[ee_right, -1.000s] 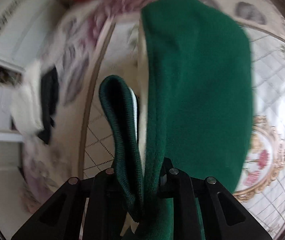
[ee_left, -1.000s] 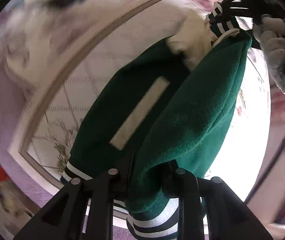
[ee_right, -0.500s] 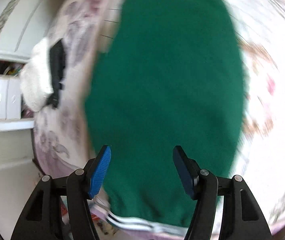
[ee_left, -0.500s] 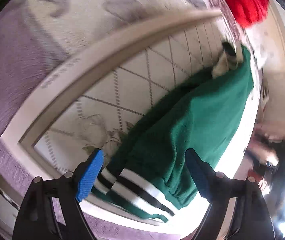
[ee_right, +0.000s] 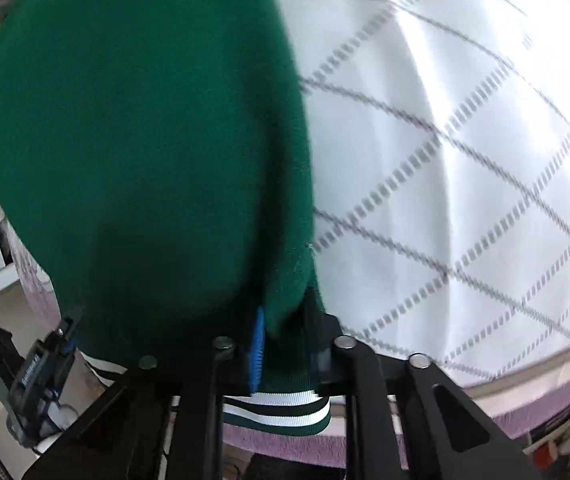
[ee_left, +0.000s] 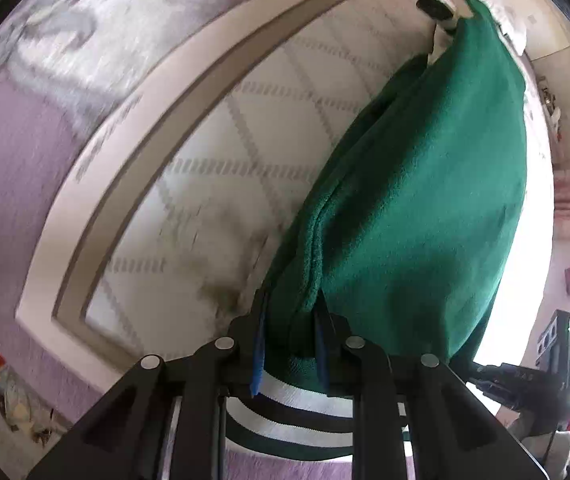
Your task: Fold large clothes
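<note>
Grippers, left [ee_left: 289, 344] and right [ee_right: 285, 342], having just closed, each clench the green jacket's [ee_left: 425, 208] striped hem over the bed [ee_right: 465, 140]

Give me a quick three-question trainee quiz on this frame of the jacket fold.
1. True or false: the left gripper is shut on the green jacket.
2. What lies nearest the right gripper on the jacket? A) hood B) striped hem band C) zipper pull
3. What pattern does the white bedspread carry?

Key: 1 true. 2 B. 3 a grey diamond lattice. Both grippers' jaws have just been closing, with jacket fabric between them.
</note>
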